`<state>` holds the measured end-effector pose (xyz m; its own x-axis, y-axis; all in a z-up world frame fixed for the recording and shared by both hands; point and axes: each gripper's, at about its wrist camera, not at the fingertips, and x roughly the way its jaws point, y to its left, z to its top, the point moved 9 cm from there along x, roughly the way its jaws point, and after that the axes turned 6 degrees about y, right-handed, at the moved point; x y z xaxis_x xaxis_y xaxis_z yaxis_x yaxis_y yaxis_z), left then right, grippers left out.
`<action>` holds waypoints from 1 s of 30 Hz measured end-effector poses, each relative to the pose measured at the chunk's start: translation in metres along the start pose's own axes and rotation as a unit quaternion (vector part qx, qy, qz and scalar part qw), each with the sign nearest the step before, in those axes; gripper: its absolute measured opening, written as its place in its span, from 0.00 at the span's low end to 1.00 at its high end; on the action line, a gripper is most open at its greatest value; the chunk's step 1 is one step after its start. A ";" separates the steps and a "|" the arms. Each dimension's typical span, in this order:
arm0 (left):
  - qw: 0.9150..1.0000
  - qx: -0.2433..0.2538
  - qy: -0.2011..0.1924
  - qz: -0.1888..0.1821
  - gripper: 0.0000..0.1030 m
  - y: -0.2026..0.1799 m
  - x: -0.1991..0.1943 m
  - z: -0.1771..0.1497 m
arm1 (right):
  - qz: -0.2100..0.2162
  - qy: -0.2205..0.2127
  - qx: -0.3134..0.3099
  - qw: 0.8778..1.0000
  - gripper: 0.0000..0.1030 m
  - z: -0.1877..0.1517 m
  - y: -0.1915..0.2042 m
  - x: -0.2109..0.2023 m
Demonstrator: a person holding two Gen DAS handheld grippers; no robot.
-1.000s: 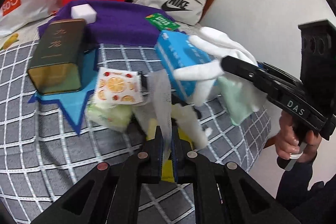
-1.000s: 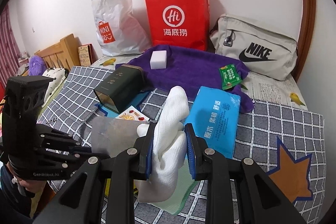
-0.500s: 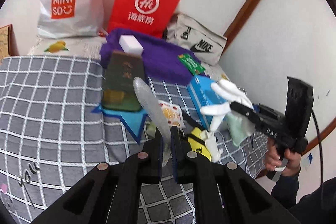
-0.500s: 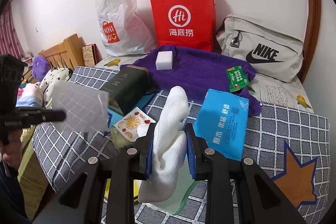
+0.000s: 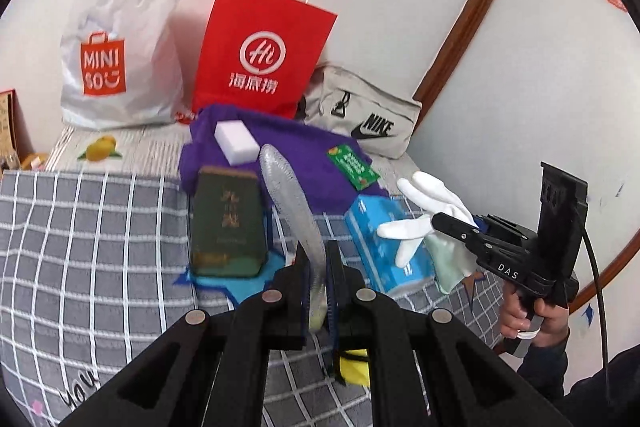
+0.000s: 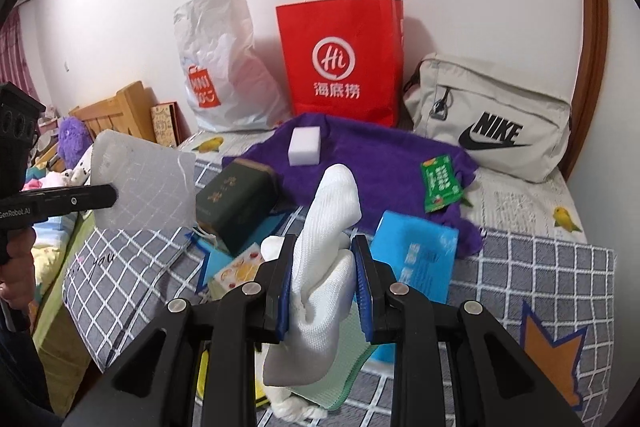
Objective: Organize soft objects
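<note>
My left gripper is shut on a thin translucent mesh sheet, held edge-on above the bed; the right wrist view shows the sheet flat, at the far left. My right gripper is shut on a white glove together with a pale green cloth hanging below. In the left wrist view that glove and gripper are at the right, over a blue tissue pack. A purple towel with a white sponge lies behind.
A dark green tin lies on the checked bedspread. A red paper bag, a Miniso bag and a Nike pouch stand at the wall. A green packet, a fruit-print pack and a yellow item lie nearby.
My left gripper has lifted the mesh sheet up and back from the pile, to the left. My right gripper has kept the glove and cloth raised, nearly still.
</note>
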<state>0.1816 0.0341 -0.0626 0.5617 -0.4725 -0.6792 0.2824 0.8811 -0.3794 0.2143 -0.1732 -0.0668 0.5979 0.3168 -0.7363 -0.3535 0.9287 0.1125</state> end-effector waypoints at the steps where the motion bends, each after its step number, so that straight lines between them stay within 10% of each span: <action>1: 1.000 0.000 -0.001 0.000 0.07 0.000 0.001 0.004 | -0.002 0.000 0.000 1.000 0.26 0.004 -0.002 0.001; 30: 1.000 0.008 0.024 0.002 0.07 0.035 0.113 0.134 | -0.047 0.026 0.038 0.998 0.26 0.089 -0.086 0.091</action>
<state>0.3594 0.0146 -0.0680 0.5254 -0.4691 -0.7099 0.2931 0.8830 -0.3666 0.3633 -0.2072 -0.0837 0.5866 0.2179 -0.7800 -0.2395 0.9667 0.0899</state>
